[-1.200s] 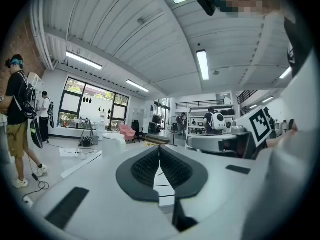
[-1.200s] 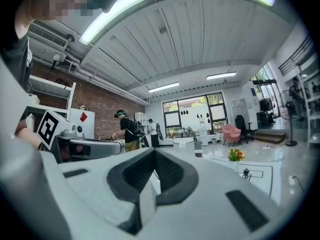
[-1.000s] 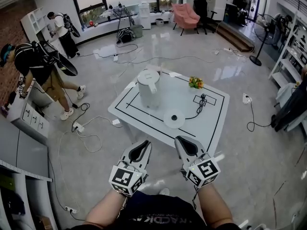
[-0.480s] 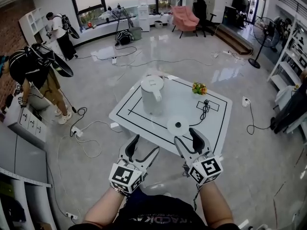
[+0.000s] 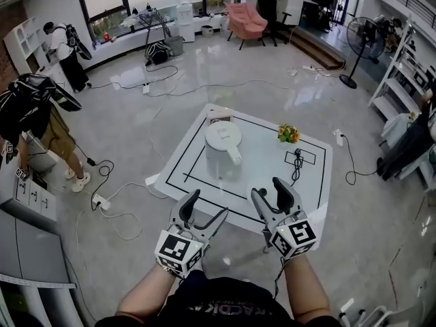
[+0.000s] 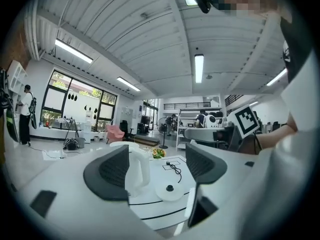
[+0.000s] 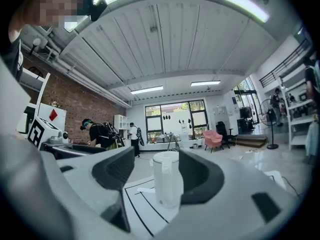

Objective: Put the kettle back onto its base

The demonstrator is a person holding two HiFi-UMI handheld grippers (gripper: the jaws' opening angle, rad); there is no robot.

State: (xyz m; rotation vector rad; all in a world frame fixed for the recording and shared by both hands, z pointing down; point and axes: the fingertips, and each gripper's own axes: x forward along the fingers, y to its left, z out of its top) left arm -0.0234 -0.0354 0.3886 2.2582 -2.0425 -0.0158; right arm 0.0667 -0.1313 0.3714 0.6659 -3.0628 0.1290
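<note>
Smooth white cylindrical kettle point(image 5: 223, 148) stands upright on the white, black-lined tabletop point(image 5: 266, 155), beside the flat round base point(image 6: 169, 191), not on it. Left tool point(image 5: 208, 204) and right tool point(image 5: 268, 189) are both spread, empty.

**A:** How does the person carry the arms?

**B:** The left forearm point(image 5: 146, 293) and the right forearm point(image 5: 312, 293) both reach forward from the bottom of the head view, side by side and apart; each hand is hidden under the gripper it holds.

**A:** And the grippers?

**B:** The left gripper point(image 5: 208, 204) points ahead and level, angled a little to the right; the left marker cube point(image 5: 178, 251) sits at its wrist end; its jaws stand wide apart and clamp nothing. The right gripper point(image 5: 268, 188) also points ahead and level, near the left one without touching it; the right marker cube point(image 5: 294, 237) faces up; its jaws gape just as wide, dark pads facing each other, nothing pressed between them.
</note>
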